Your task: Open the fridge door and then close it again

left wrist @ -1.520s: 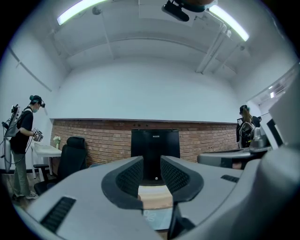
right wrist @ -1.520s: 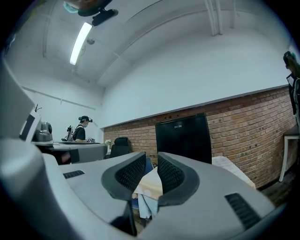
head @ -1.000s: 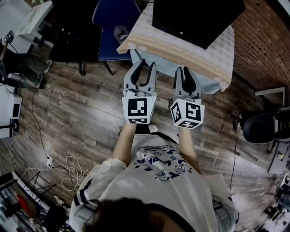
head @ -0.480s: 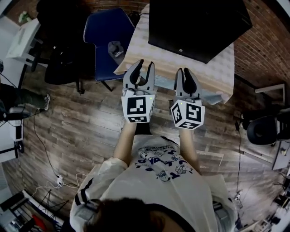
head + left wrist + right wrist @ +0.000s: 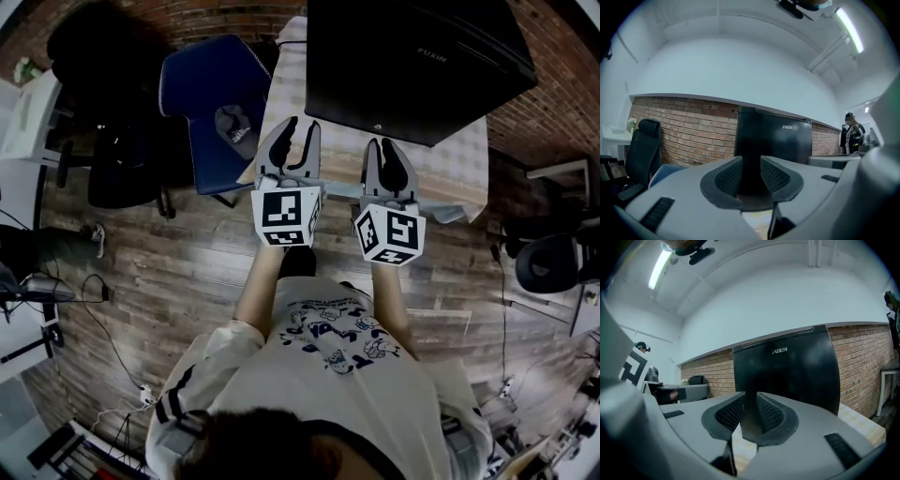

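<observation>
The fridge point(image 5: 412, 66), a black box with its door shut, stands on the bench point(image 5: 455, 173) at twelve o'clock from the person in the head view. Its front face runs roughly from nine to three o'clock, across the line of approach.

Both grippers point level at it and are still apart from it. The right gripper point(image 5: 389, 142) has the door face dead ahead at twelve o'clock. The left gripper point(image 5: 300, 124) sits off the fridge's left corner, so the fridge lies at about one o'clock from it. The right gripper looks the better placed for the door, though no handle can be made out.

Each gripper's own view shows its jaws drawn almost together with nothing between them, only the dark fridge behind.

A second ago the grippers hung over the wood floor short of the bench edge. Now their tips reach over that edge, and the fridge fills more of the head view.
</observation>
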The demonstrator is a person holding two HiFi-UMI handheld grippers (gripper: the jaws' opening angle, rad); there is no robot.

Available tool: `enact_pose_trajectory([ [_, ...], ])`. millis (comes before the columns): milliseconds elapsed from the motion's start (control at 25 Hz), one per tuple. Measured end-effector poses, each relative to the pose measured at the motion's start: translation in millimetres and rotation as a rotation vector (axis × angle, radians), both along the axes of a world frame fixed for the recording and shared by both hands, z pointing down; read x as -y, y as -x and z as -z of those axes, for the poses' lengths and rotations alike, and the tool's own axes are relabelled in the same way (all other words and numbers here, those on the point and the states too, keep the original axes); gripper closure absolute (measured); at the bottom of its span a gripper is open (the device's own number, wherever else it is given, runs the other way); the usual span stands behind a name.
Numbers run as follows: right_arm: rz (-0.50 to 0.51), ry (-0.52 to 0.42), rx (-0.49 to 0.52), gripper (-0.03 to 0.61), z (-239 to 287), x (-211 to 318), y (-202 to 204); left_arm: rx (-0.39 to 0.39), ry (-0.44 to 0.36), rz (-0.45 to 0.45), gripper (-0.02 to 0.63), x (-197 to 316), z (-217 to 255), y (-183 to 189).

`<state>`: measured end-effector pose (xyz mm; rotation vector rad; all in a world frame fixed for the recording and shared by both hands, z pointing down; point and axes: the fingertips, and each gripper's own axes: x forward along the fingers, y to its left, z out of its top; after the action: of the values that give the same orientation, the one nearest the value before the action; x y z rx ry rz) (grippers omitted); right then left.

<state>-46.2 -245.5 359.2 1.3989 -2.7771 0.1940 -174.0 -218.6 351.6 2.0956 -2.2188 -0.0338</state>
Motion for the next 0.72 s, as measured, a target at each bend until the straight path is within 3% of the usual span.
enact_pose_trajectory([
  [440,-0.058,0.01,-0.012,0.499,-9.9,52.5,27.1,-0.047,0.028,-0.088,0.483,72.6,-18.9,36.5],
  [720,-0.071,0.023,-0.034,0.5,-18.0,73.4,38.4,-0.043,0.044,-0.149,0.443,106.5,-28.1,47.0],
])
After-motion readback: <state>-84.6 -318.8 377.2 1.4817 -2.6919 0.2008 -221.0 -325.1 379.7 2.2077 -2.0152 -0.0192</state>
